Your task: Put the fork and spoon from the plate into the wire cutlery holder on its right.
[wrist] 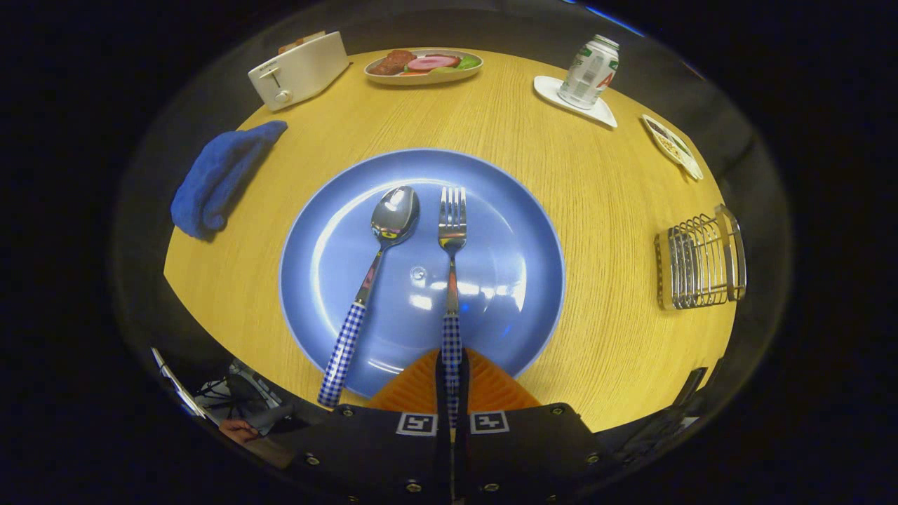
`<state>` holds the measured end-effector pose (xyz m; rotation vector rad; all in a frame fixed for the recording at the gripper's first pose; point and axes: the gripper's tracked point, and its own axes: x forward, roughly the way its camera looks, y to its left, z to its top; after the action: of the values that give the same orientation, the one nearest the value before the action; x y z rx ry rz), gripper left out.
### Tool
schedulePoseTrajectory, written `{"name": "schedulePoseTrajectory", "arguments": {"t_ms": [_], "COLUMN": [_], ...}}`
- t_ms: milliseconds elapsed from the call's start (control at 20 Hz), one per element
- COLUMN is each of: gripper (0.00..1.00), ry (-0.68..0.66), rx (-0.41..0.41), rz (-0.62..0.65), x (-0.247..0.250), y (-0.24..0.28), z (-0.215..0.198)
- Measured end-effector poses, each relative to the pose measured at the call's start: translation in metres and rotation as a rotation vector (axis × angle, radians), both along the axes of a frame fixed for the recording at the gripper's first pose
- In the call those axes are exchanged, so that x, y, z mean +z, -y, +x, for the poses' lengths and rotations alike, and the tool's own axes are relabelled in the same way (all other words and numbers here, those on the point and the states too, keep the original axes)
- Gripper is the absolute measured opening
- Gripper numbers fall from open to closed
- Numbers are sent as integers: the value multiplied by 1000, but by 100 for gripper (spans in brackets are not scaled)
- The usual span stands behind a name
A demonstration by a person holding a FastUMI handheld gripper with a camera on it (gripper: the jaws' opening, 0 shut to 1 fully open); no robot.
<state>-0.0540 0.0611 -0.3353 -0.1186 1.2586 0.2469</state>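
On the round wooden desk a blue plate lies just ahead of the jaws, with bare wood all round it and the wire cutlery holder well apart near the desk's right edge. Spoon and fork lie side by side on the plate, not touching. The gripper has its jaws narrowed onto the fork's checked handle at the plate's near rim.
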Motion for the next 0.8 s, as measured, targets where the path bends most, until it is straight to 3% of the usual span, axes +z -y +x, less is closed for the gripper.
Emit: {"name": "schedulePoseTrajectory", "arguments": {"t_ms": [550,800], "gripper": [3,3], "ry": [-66,-98], "rx": [229,324], "rz": [-52,-151], "x": [38,67], "y": [44,101], "z": [-10,-21]}}
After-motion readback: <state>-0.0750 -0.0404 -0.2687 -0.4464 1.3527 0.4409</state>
